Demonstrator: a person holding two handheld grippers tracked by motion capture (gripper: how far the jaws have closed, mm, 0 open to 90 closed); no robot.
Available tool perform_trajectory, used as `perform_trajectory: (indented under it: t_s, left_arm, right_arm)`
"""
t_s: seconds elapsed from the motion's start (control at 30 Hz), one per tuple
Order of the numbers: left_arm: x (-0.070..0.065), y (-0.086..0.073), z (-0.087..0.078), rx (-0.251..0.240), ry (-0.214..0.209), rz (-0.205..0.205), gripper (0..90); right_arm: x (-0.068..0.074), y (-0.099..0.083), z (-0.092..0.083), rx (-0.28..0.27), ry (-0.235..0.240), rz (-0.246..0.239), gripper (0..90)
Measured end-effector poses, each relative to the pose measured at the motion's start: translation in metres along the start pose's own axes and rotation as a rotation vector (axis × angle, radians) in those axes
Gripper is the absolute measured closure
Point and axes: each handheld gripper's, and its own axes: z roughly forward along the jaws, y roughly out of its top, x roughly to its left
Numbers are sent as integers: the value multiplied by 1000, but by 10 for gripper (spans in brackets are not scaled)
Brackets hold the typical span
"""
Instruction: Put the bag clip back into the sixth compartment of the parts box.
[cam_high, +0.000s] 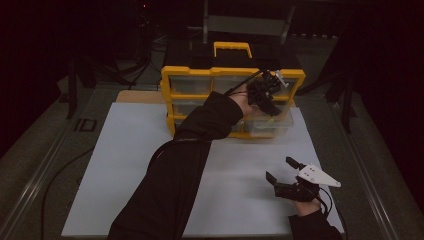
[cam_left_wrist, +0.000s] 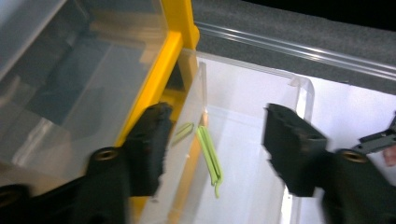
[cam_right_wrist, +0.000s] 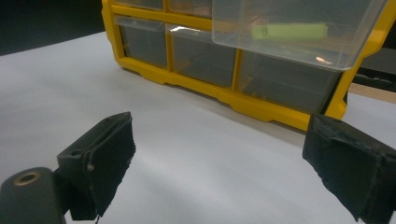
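A yellow drawer cabinet (cam_high: 190, 75) with clear drawers stands at the back of the white table (cam_high: 125, 165). One clear drawer (cam_left_wrist: 299, 93) on its right side is pulled out. A thin pale green clip-like piece (cam_left_wrist: 210, 156) lies on the drawer's floor. My left gripper (cam_left_wrist: 215, 114) hangs open over that drawer, its jaws either side of the piece and apart from it. From the high view, the left gripper (cam_high: 267, 97) is at the cabinet's right half. My right gripper (cam_high: 280, 169) rests open and empty near the front right of the table.
The right gripper (cam_right_wrist: 219, 126) faces the cabinet (cam_right_wrist: 243, 105) across bare white tabletop, with the pulled-out drawer (cam_right_wrist: 280, 51) and green piece (cam_right_wrist: 289, 31) above. A person's dark-sleeved left arm (cam_high: 170, 175) crosses the table's middle. Grey floor and a metal rail (cam_left_wrist: 299, 44) lie beyond the table.
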Motion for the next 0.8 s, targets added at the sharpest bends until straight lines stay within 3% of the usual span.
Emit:
perform_trajectory:
  t_s: [0.07,0.1,0.13,0.17,0.3,0.43,0.8]
  left_arm:
    - [-1,-2,-2,-5,-17,-10,180]
    - [-1,-3,-3,-5,-24,-18,180]
    - [-1,-7,-5,-6,-84,-11,38]
    - [-1,-7,-5,-6,-84,-11,0]
    - [-8,-11,-13,-21,-90,11,0]
    - [-15,-17,-22,-50,-130,26,0]
    - [-21,-32,-35,-67,-129,36,0]
  right_arm:
    - [1,0,0,-1,2,-6,87]
    - [1,0,0,-1,2,-6,87]
    - [1,0,0,-1,3,-5,87]
    - [1,0,1,1,2,-6,88]
    - [1,0,1,0,2,-5,88]
    - [2,0,1,3,3,-4,88]
    - [4,1,2,4,6,-8,87]
